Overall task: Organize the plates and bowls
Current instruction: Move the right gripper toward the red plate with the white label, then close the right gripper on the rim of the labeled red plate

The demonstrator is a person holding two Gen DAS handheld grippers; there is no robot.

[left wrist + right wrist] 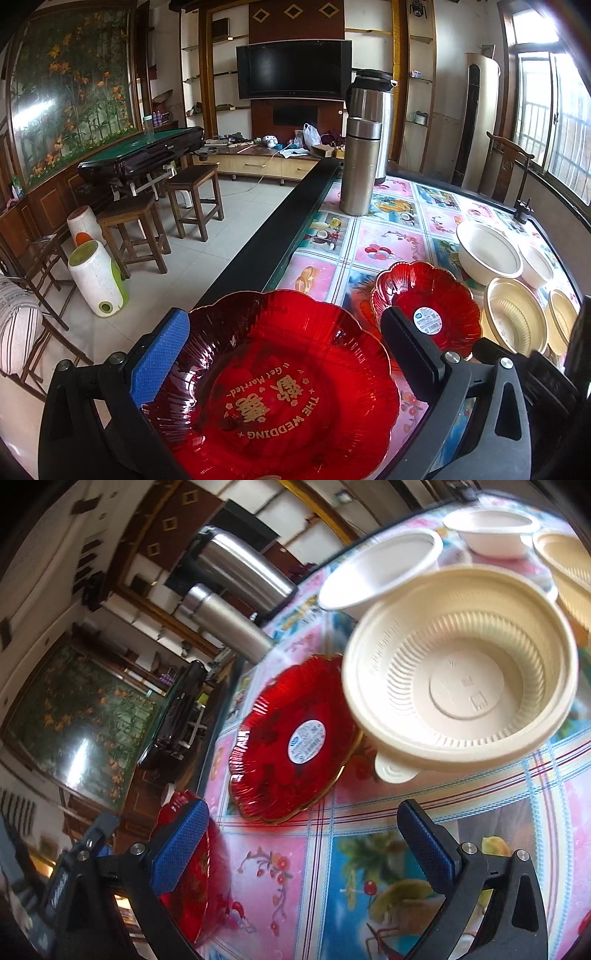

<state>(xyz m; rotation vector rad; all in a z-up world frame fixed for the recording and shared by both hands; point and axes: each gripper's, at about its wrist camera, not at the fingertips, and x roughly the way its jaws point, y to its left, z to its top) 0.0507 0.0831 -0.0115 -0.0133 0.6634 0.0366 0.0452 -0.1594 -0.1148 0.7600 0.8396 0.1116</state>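
Patterned tablecloth (280,886), wedding plate (273,391) between spread left gripper (288,354) fingers, right gripper (303,842) released.

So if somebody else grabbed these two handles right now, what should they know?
Left gripper: open, jaws either side of the big red plate with gold lettering; whether it is gripped or just resting there is unclear.
Right gripper: open, empty, above the tablecloth, facing the ribbed cream bowl.
On the table: a smaller red plate with a sticker, two white bowls and a second cream bowl, all separate.
Done: nothing stacked yet.
Left: probably plates together, bowls nested by kind.
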